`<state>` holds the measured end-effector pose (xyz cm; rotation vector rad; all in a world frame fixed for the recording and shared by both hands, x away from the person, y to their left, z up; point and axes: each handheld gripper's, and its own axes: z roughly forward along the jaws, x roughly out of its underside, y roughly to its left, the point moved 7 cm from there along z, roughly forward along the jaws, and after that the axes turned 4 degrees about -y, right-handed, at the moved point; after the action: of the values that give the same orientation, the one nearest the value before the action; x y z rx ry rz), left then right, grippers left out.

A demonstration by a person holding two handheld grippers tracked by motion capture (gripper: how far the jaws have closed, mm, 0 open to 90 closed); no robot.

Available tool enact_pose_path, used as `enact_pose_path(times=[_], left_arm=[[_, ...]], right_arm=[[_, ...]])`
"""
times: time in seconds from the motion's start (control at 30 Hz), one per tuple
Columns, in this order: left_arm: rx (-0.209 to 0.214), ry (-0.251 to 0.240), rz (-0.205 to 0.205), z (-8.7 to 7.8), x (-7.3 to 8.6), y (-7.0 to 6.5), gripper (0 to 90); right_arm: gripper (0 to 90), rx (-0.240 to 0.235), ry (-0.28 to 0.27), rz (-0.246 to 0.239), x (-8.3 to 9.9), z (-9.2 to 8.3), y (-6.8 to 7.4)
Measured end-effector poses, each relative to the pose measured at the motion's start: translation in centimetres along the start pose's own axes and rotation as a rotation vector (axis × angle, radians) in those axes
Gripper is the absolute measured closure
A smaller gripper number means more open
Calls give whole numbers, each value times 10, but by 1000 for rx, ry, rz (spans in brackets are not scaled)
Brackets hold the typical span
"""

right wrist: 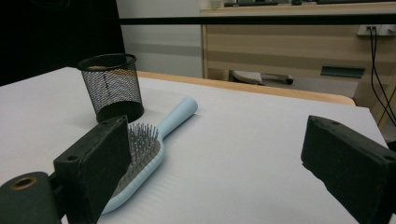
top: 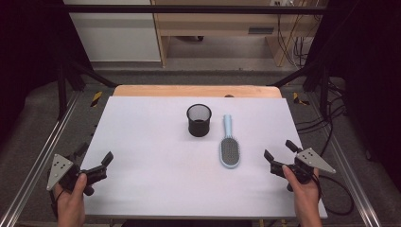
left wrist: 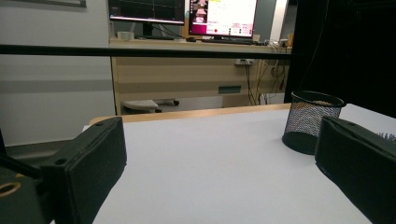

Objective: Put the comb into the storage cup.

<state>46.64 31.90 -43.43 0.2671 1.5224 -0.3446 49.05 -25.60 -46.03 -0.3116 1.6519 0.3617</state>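
A light blue hairbrush [top: 230, 147] lies flat on the white table, bristles up, handle pointing away; in the right gripper view the hairbrush [right wrist: 154, 140] sits just past the left jaw. A black mesh cup [top: 199, 120] stands upright to its left, also seen as the mesh cup [left wrist: 310, 121] and the mesh cup [right wrist: 111, 87]. My left gripper [top: 94, 161] rests at the table's near left edge, jaws wide apart with nothing between them. My right gripper [top: 279, 153] is open and empty near the right edge, a short way right of the brush head.
The white table top [top: 156, 156] has a wooden strip along its far edge. Metal rails [top: 42, 156] run along both sides. A wooden desk [top: 222, 28] and cables stand beyond the table. Monitors [left wrist: 219, 16] glow in the background.
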Motion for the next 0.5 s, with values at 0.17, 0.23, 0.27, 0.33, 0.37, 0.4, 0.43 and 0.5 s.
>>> enact_pose_path(times=[0.17,0.23,0.27,0.33,0.37,0.4,0.43,0.5], left_arm=[[-3,-6,12,0,-1,1,23],[-3,-6,18,0,-1,1,23],[-4,-5,21,0,-1,1,23],[-6,-2,20,1,0,1,23],[-7,-2,19,0,0,2,22],[-9,-3,18,0,0,2,22],[-10,-2,19,0,0,2,22],[-11,-1,19,0,0,2,22]], right_arm=[[71,-2,2,-4,0,2,3],[64,-5,3,-5,0,3,5],[64,-5,3,-5,0,3,5],[61,-9,5,-7,0,4,7],[57,-14,6,1,0,5,8],[45,-18,23,-1,0,8,11],[45,-18,23,-1,0,8,11],[46,-14,58,-1,-1,15,16]])
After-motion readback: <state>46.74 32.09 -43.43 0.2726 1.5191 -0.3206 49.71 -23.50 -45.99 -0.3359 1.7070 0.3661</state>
